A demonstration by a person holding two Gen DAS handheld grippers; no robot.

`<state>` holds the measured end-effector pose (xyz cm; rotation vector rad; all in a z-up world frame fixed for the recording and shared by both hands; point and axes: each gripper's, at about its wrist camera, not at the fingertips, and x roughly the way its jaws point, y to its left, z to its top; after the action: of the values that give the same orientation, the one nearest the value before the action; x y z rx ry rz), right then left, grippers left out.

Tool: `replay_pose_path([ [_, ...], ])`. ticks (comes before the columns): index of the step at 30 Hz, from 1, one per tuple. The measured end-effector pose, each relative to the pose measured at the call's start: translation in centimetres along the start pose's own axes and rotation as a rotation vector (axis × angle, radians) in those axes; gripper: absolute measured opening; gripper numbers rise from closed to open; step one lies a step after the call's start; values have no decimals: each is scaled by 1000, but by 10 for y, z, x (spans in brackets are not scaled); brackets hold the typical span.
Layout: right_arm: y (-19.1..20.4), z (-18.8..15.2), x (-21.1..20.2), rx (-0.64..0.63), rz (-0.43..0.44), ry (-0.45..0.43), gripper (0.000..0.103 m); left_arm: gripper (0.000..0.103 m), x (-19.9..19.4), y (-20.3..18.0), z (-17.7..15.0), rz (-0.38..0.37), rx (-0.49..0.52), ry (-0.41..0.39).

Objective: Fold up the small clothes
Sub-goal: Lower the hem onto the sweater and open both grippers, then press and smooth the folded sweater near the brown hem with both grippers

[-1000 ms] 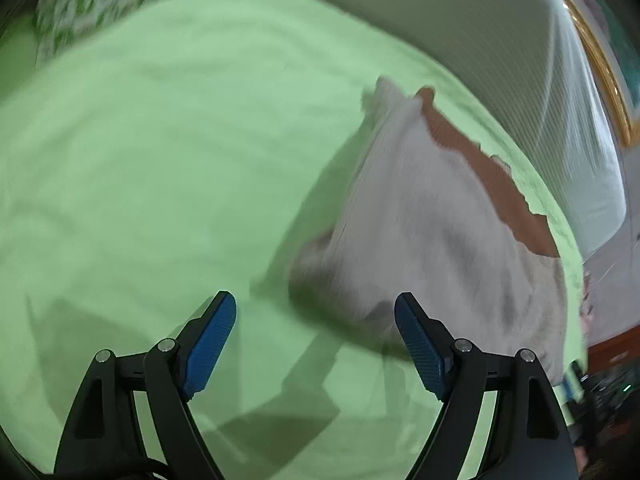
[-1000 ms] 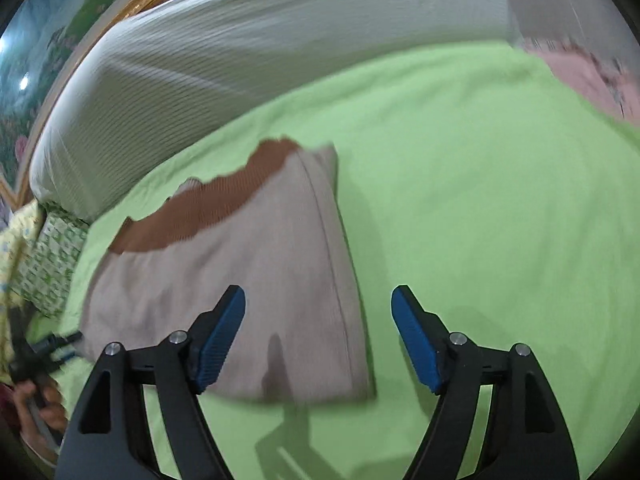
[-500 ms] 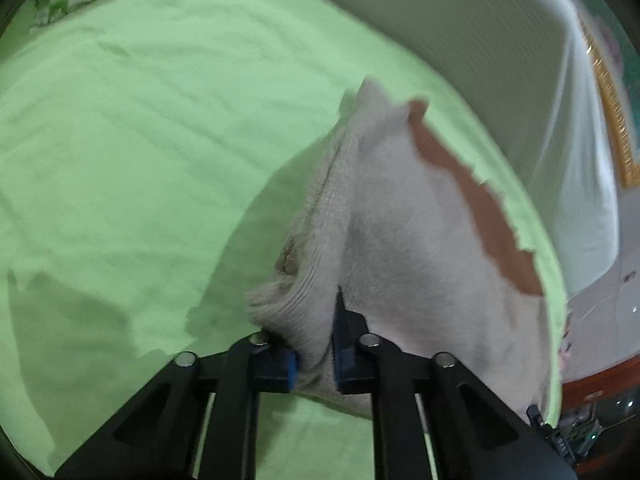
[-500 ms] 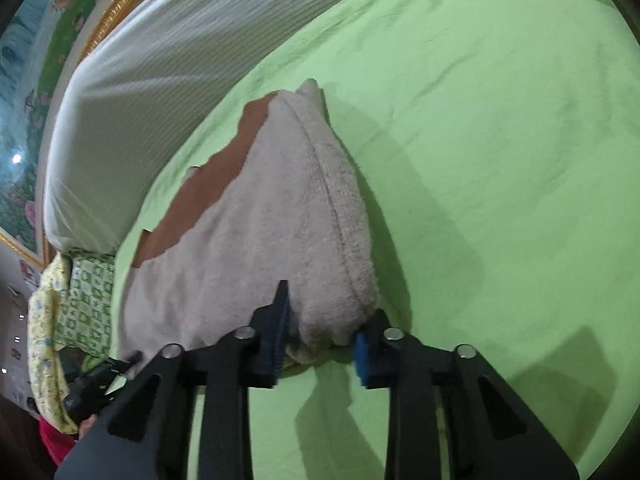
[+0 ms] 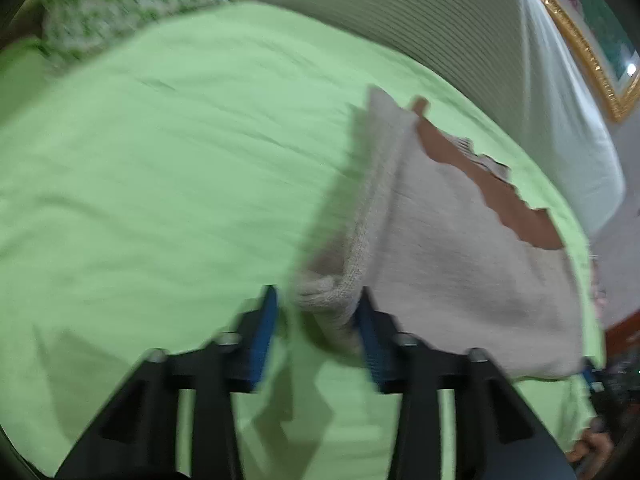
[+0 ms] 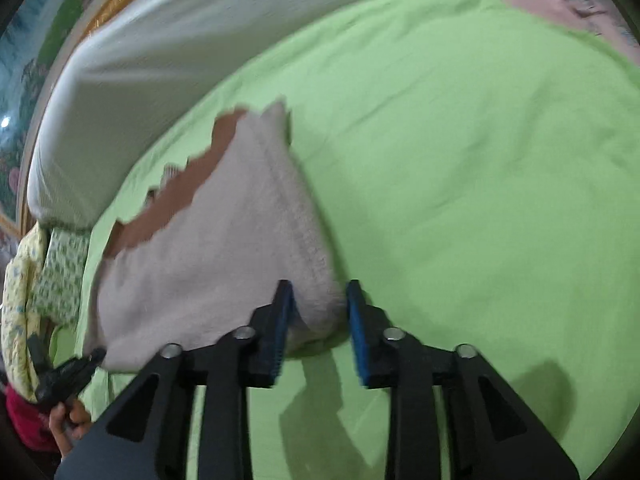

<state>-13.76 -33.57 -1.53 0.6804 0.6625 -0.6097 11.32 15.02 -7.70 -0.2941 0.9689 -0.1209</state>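
Note:
A beige knit garment [image 5: 460, 248] with a brown band [image 5: 500, 196] along its far edge lies on the green bed sheet [image 5: 160, 180]. My left gripper [image 5: 316, 332] is part open, its near left corner between the blue pads, not pinched. In the right wrist view the garment [image 6: 208, 248] shows its brown band [image 6: 176, 196]. My right gripper [image 6: 318, 328] is also part open around the near right corner, the pads beside the cloth.
A white striped cushion [image 5: 460, 32] runs along the bed's far side, with a gold picture frame [image 5: 592, 60] behind. A green patterned pillow [image 5: 120, 4] lies at the far left. Pink cloth [image 6: 560, 8] lies at the far right. A hand [image 6: 68, 420] holds the other gripper.
Both grippers were open a second ago, closed on the garment's near corners half a second ago, and have now opened partway, releasing the cloth. The views are blurred by motion.

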Motion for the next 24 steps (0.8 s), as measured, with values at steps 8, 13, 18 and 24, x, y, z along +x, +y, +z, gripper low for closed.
replay_pose_path([
  [8, 42, 21, -14, -151, 88, -85, 42, 71, -24, -17, 42, 33, 54, -105],
  [13, 89, 35, 15, -265, 160, -49, 42, 72, 13, -67, 80, 113, 222, -86],
  [18, 131, 48, 54, -349, 232, 22, 43, 72, 46, -102, 94, 117, 302, -78],
  [24, 163, 58, 119, -470, 206, 125, 44, 72, 102, -140, 106, 246, 423, -80],
])
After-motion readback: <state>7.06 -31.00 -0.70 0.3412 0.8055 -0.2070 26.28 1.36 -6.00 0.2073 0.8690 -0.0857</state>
